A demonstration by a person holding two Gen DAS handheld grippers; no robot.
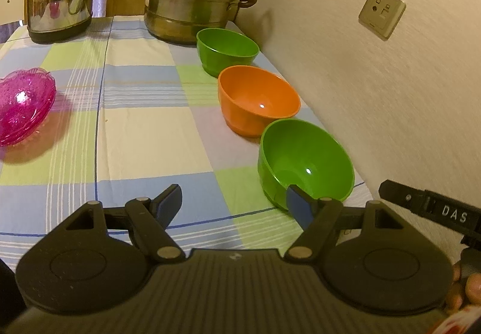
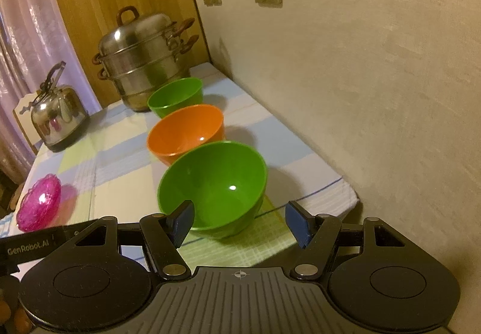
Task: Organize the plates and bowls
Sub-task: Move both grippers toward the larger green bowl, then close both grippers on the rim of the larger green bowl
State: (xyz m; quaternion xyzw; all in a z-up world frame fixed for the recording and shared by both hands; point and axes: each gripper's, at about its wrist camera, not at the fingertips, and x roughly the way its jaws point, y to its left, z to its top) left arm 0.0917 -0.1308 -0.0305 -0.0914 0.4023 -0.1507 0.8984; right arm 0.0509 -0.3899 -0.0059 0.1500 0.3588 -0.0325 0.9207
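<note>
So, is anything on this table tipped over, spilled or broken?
Nothing stands out. The near green bowl, orange bowl and far green bowl stand upright in a row; the pink dishes sit apart, seemingly stacked.

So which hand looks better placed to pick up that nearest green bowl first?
The right, probably. In its view the right gripper has open jaws that nearly straddle the near green bowl. The left gripper is open too, but points at bare tablecloth, with the bowl off by its right finger.
</note>
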